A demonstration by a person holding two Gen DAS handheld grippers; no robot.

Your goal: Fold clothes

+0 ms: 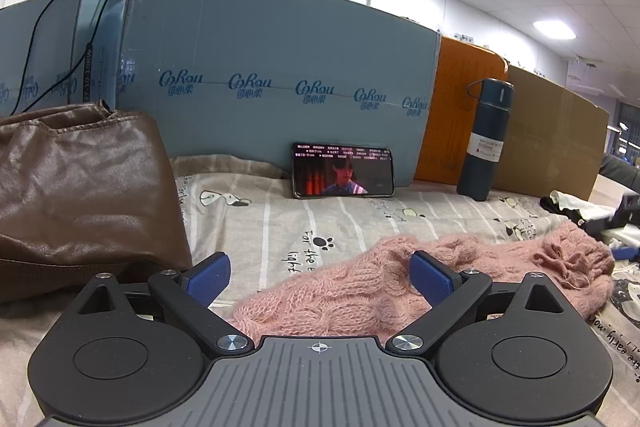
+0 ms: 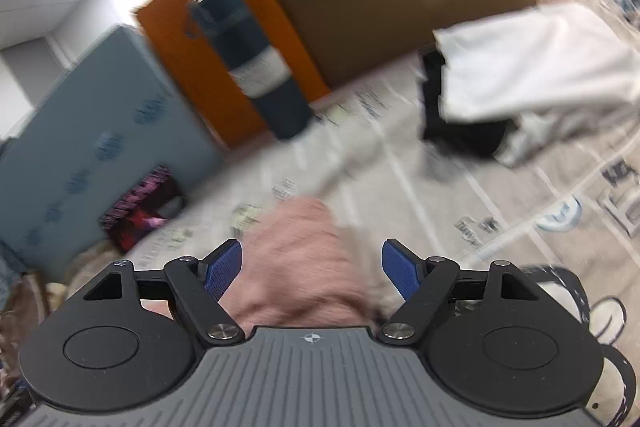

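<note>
A pink knitted sweater point(image 1: 400, 275) lies crumpled on the printed grey bedsheet point(image 1: 280, 227). My left gripper point(image 1: 320, 277) is open, low over the sweater's near left edge, nothing between its blue pads point(image 1: 208, 279). My right gripper point(image 2: 312, 269) is open, with the pink sweater point(image 2: 296, 259) below and between its pads; the view is blurred and tilted. Whether either gripper touches the knit is unclear.
A brown leather bag point(image 1: 80, 187) sits at the left. A phone point(image 1: 344, 171) leans on blue cartons point(image 1: 260, 75). A dark flask point(image 1: 486, 139) stands by orange and brown boxes. White and black clothes point(image 2: 520, 75) are piled at the right.
</note>
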